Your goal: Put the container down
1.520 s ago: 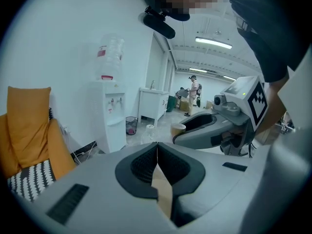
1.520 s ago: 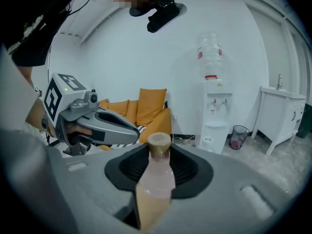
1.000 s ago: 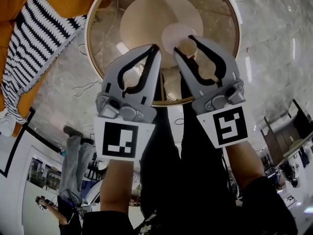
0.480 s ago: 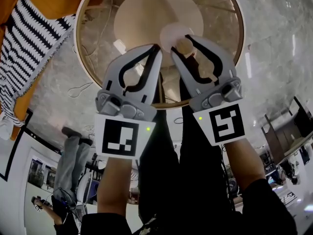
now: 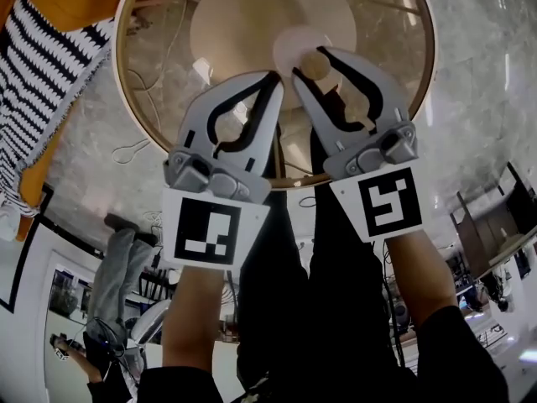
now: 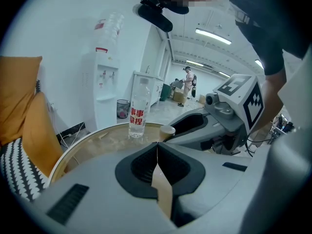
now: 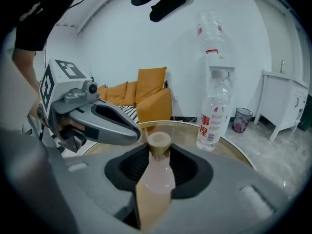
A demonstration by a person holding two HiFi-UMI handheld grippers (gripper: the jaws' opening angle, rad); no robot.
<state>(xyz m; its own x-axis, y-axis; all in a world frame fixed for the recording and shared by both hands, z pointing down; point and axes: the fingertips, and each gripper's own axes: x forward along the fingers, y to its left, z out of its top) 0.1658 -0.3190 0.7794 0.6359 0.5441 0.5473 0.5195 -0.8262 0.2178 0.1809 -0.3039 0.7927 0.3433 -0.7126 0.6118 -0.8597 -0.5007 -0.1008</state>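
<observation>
Glass table [image 5: 159, 65] looms nearer; right gripper [image 5: 310, 62] still clamps the container [image 7: 157, 172].

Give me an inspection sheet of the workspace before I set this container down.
Surface: round glass table with a gold rim, over a beige base.
Job's things: small container with a tan cap, upright between the right jaws; whether its bottom touches the glass cannot be told.
Clutter: one water bottle standing on the table beyond the grippers.
Grippers: left gripper shut with nothing between its jaws; right gripper shut on the container.
Cables: white cable looped on the floor left of the table.
Surroundings: orange sofa, striped throw, water dispenser, bin, marble floor.
</observation>
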